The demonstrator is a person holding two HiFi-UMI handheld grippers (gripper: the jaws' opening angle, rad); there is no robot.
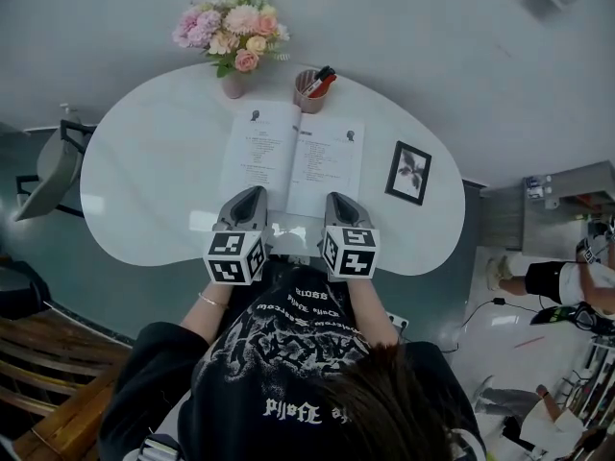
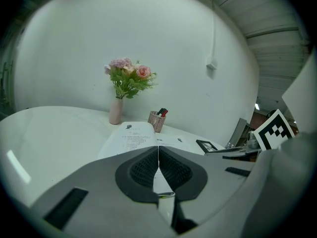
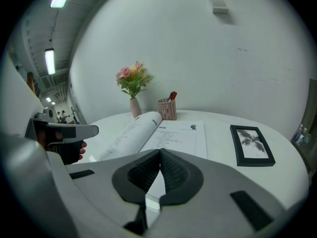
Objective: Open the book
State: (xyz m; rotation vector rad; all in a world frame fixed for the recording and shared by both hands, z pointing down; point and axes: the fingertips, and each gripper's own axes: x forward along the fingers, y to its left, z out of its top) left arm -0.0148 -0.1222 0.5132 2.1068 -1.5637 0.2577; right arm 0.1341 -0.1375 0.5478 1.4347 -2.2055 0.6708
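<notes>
The book [image 1: 293, 157] lies open on the table [image 1: 144, 161]; at its near edge, the left gripper [image 1: 250, 195] and right gripper [image 1: 337, 200] have jaws together, empty.

One book [image 1: 293, 157], one vase of flowers [image 1: 233, 46], one pen cup [image 1: 308, 91] and one picture frame [image 1: 408, 173] are sitting on one white table [image 1: 144, 185]. Two grippers are showing: one left gripper [image 1: 254, 196] and one right gripper [image 1: 337, 201].
</notes>
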